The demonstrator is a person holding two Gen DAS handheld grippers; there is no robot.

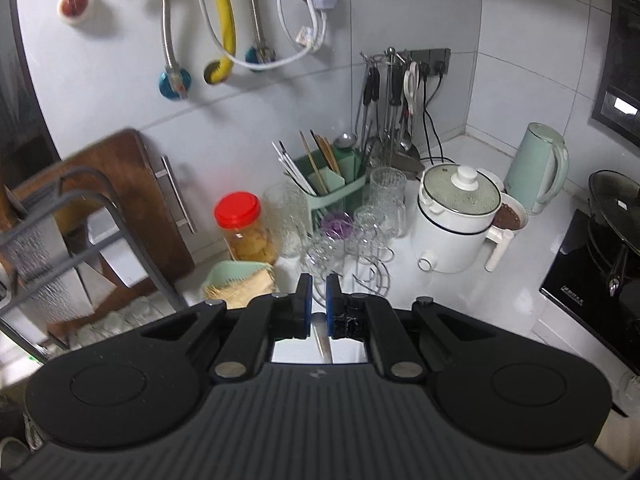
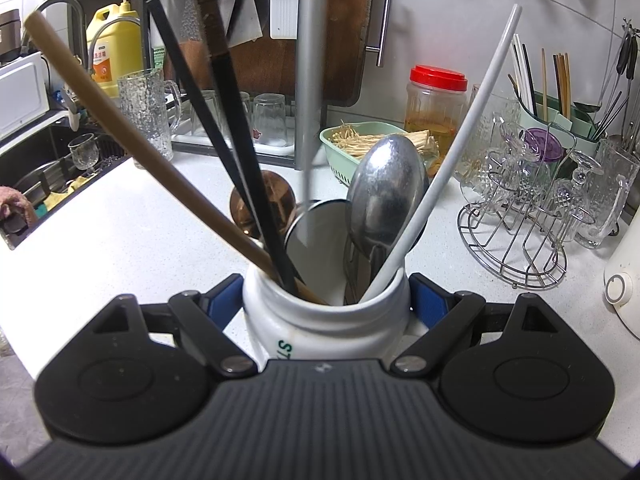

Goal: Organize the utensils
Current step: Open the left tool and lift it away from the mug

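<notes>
A: Nearest is the white ceramic utensil jar point(image 2: 324, 316), clamped between the right gripper point(image 2: 326, 300) jaws; its base is cut off.

B: And the left gripper point(image 1: 319, 300)?

A: Jaws narrow, pinching a thin silver handle point(image 1: 322, 340), its ends hidden. A wire glass rack point(image 1: 360, 264) stands at twelve o'clock on the white desk point(image 1: 460, 304).

White jar's point(image 2: 320, 320) base behind gripper body; silver handle's point(image 2: 308, 80) top cropped
</notes>
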